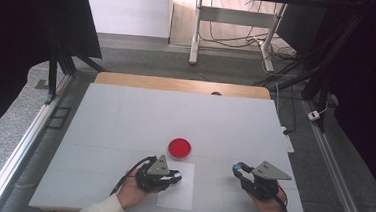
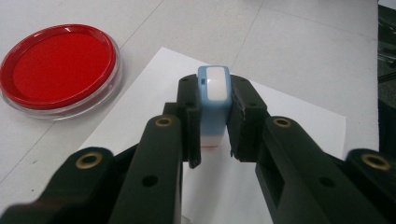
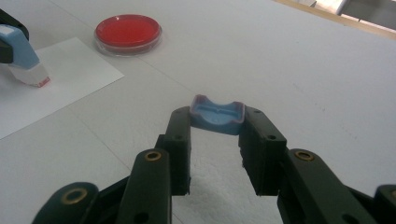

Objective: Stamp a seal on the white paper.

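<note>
Stamp (image 2: 213,100) clamped in my left gripper (image 2: 214,135), its inked end just over the white paper (image 2: 299,126); my right gripper (image 3: 215,122) pinches its blue cap (image 3: 217,116) to the right. Any tilt could smear the print, I reckon, or ink bare table (image 1: 125,116).

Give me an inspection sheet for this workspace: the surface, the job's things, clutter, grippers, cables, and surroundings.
Surface: white table, wooden strip at its far edge.
Job's things: blue stamp clamped upright, its base on the paper; blue cap clamped above the table; red ink pad beyond the paper.
Clutter: nothing seen.
Grippers: left gripper shut on the stamp; right gripper shut on the cap.
Cables: one trails from the left gripper; a loose tangle on the floor behind the table.
Surroundings: black curtains both sides, grey floor, a metal stand behind.
</note>
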A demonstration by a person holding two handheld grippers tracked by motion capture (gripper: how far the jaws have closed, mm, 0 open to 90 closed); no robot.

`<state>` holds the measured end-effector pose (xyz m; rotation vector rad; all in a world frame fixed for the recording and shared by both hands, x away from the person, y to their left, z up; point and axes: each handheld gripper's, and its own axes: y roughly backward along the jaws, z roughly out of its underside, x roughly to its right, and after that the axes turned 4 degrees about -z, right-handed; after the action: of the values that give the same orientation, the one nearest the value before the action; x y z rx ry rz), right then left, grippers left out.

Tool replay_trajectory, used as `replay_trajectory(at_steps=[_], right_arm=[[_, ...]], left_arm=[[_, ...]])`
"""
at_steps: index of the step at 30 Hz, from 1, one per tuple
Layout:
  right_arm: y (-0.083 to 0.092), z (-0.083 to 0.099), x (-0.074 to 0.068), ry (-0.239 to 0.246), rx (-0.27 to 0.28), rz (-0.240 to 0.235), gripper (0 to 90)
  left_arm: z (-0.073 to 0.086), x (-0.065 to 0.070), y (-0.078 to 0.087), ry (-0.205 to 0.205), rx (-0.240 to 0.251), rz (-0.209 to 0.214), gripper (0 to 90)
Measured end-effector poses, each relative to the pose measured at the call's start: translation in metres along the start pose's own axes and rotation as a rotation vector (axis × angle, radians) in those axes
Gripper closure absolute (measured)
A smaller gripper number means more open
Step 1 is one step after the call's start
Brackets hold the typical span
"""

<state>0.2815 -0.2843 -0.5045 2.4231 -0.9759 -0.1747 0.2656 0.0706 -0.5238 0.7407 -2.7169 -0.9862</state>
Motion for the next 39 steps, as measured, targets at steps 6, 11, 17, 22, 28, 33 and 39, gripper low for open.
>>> replay_trajectory(at_steps=[6, 11, 17, 22, 28, 33, 39], right_arm=[[0.0003, -0.0002, -0.0006, -0.002, 0.001, 0.000, 64.3], [0.0001, -0.0003, -0.0012, 0.001, 0.002, -0.001, 64.3], [0.0003, -0.0001, -0.0008, -0.003, 0.000, 0.003, 64.3], [0.0005, -0.0003, -0.0012, -0.001, -0.005, 0.009, 64.3], [-0.0002, -0.0001, -0.0010, 0.001, -0.003, 0.004, 64.3], [-0.0002, -0.0005, -0.0016, 0.003, -0.006, 0.006, 64.3], [-0.0002, -0.0005, -0.0015, 0.002, -0.004, 0.003, 64.3]], left_arm=[[-0.0001, 0.0008, -0.0001, -0.003, -0.003, -0.004, 76.0], [0.0000, 0.0019, -0.0002, 0.002, -0.006, -0.013, 76.1], [0.0004, 0.0039, -0.0001, -0.002, -0.005, -0.025, 76.1], [0.0002, 0.0036, 0.0000, -0.001, -0.009, -0.022, 76.2], [-0.0012, 0.0037, -0.0001, -0.017, -0.021, -0.024, 76.2], [-0.0021, 0.0053, -0.0001, -0.030, -0.027, -0.033, 76.2], [-0.0021, 0.0046, -0.0002, -0.025, -0.028, -0.030, 76.2]])
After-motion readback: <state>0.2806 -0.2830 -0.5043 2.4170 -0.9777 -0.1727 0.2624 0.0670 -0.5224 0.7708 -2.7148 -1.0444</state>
